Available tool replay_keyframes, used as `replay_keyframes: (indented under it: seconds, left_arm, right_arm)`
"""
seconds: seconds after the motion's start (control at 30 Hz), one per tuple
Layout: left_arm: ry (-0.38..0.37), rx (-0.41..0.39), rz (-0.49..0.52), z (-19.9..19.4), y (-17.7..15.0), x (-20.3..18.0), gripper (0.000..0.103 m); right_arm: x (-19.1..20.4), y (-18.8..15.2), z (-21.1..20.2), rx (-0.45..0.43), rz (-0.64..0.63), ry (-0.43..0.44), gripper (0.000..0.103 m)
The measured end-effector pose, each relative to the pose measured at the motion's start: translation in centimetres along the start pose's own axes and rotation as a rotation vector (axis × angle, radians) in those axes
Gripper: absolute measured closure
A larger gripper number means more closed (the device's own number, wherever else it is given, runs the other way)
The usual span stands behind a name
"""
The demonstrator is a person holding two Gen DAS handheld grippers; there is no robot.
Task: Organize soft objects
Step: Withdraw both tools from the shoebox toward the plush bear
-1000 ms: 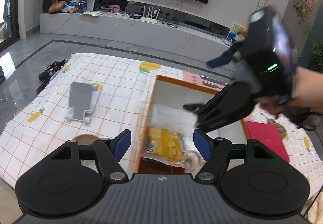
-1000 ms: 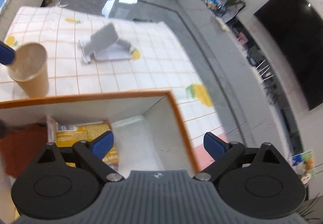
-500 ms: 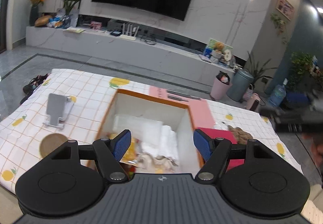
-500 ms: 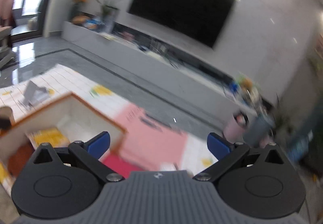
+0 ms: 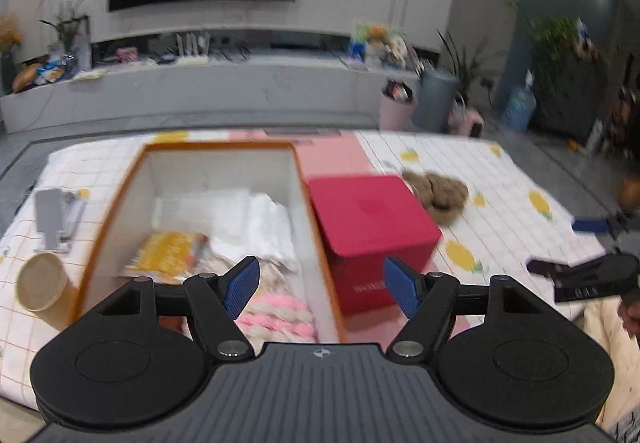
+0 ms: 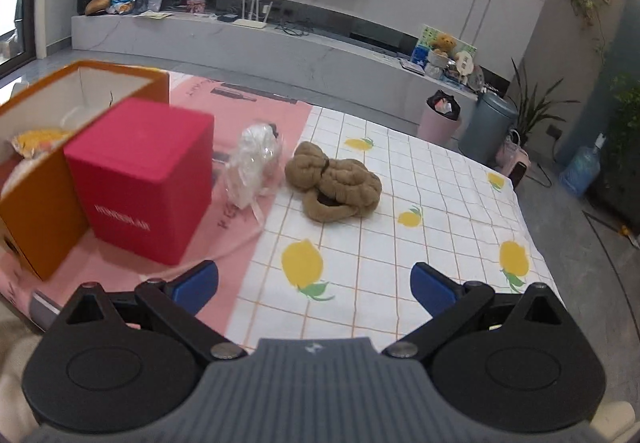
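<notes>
The right hand-held gripper (image 6: 314, 283) hovers released above the tabletop (image 6: 440, 203), its blue fingertips (image 6: 198, 281) spread wide with nothing between them. From it, the brown fuzzy soft toy (image 6: 334, 183) lies at twelve o'clock, well apart, resting on the lemon-print cloth just beside the edge of a pink mat (image 6: 248, 111). Just beside the toy at its nine o'clock, on the pink mat, sits a crinkled clear plastic bag (image 6: 252, 163) with something white inside. A red box (image 6: 144, 179) stands at ten o'clock of this hand-held gripper, touching or nearly touching the orange-walled box (image 6: 32, 203) at nine to ten o'clock.

The left hand-held gripper (image 5: 320, 285) is likewise released and holds nothing, poised over the near end of the orange-walled box (image 5: 120, 203). Inside that box, at eleven to twelve o'clock of the fingertips, lie white soft material (image 5: 260, 219), a yellow packet (image 5: 168, 251) and, just below the left fingertip, a pink-and-cream knitted piece (image 5: 276, 315). The red box (image 5: 372, 227) stands at one o'clock, and the brown toy (image 5: 436, 195) lies beyond it at one to two o'clock, well apart. A paper cup (image 5: 44, 287) stands at nine o'clock outside the box, with a grey stand (image 5: 54, 215) beyond it at ten o'clock. The right hand-held gripper (image 5: 592, 247) shows at three o'clock, blurred.
</notes>
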State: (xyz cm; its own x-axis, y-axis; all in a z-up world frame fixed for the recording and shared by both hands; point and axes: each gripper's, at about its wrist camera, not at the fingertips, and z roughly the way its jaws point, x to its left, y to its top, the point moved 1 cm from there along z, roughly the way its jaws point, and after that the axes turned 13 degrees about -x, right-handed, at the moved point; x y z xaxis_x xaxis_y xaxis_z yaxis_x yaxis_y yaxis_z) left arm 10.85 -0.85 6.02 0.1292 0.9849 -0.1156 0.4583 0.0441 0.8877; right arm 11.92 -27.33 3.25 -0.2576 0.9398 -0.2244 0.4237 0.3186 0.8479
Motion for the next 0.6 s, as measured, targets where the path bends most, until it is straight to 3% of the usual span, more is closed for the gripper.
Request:
replay_keyframes:
  seconds: [0.2, 0.4, 0.6]
  left_arm:
    - [-0.043, 0.074, 0.050, 3.5, -0.7, -3.9, 0.020]
    - [-0.065, -0.004, 0.202, 5.1, 0.8, -8.9, 0.020]
    - [-0.050, 0.024, 0.237, 9.1, 1.8, -12.2, 0.020]
  right_arm:
    - [-1.5, -1.9, 3.1, -0.044, -0.008, 0.007, 0.003]
    - [-1.5, -3.1, 7.5, -0.072, -0.066, 0.033, 0.003]
    - [-1.1, -3.3, 10.9, -0.103, -0.114, 0.030, 0.003]
